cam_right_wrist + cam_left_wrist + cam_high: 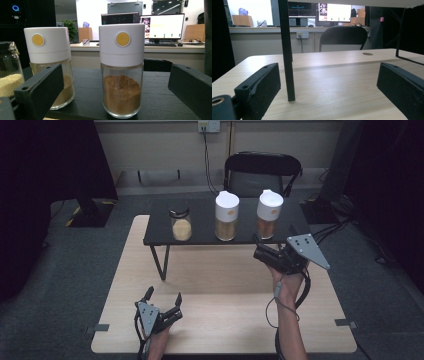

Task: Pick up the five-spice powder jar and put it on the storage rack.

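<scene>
In front of my right gripper stands the glass shaker jar with white cap and brown powder, on the near edge of the small black raised shelf; in the right gripper view the jar is framed between the two black jaws but lies a little beyond them, not touching either one. To its left on the same shelf is a second glass shaker jar with white cap, which holds a lighter, yellowish-brown powder, and each cap carries a round yellow button. Further left stands a clear glass jar with dark lid, about half full of pale fine grains. The right gripper's jaws are spread wide and hold nothing. My left gripper rests low near the front of the light wooden table, well apart from the jars; its jaws are also wide apart and empty, with one thin black leg of the shelf standing ahead between them.
</scene>
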The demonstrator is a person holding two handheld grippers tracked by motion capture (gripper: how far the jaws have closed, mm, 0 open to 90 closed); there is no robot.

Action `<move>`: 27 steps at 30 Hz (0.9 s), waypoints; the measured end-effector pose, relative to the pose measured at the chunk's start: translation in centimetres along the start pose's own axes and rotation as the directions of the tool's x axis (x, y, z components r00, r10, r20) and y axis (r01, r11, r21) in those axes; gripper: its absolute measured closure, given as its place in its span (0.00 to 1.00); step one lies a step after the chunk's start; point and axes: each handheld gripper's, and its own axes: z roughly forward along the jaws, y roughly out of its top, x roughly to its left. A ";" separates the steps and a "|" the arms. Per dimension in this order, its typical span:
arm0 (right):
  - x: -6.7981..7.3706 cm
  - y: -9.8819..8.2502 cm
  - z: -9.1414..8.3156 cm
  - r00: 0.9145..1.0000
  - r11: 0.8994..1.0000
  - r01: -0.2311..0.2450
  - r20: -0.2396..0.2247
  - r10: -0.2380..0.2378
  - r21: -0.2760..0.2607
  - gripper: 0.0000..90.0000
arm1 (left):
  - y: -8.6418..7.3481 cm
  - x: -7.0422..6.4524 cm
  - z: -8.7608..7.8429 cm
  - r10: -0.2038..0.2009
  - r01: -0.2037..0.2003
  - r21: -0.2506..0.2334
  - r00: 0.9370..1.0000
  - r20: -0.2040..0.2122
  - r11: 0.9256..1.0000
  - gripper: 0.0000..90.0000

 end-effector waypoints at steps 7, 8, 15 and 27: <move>-0.2 -0.3 -1.0 1.000 1.000 0.011 0.004 -0.011 -0.019 0.00 | 0.0 0.0 0.0 -0.002 0.002 -0.002 1.000 -0.001 1.000 0.05; -0.3 -0.3 -1.1 1.000 1.000 0.010 0.003 -0.010 -0.017 0.00 | 0.0 0.0 0.0 -0.002 0.002 -0.002 1.000 -0.001 1.000 0.05; -0.4 -0.7 -2.2 1.000 1.000 0.011 0.015 -0.011 -0.025 0.00 | 0.0 0.0 0.0 -0.002 0.002 -0.002 1.000 -0.003 1.000 0.05; -0.4 -1.3 -3.7 0.999 0.999 0.006 0.042 -0.004 -0.041 0.00 | 0.0 0.0 0.0 0.000 0.000 0.000 1.000 -0.003 1.000 0.05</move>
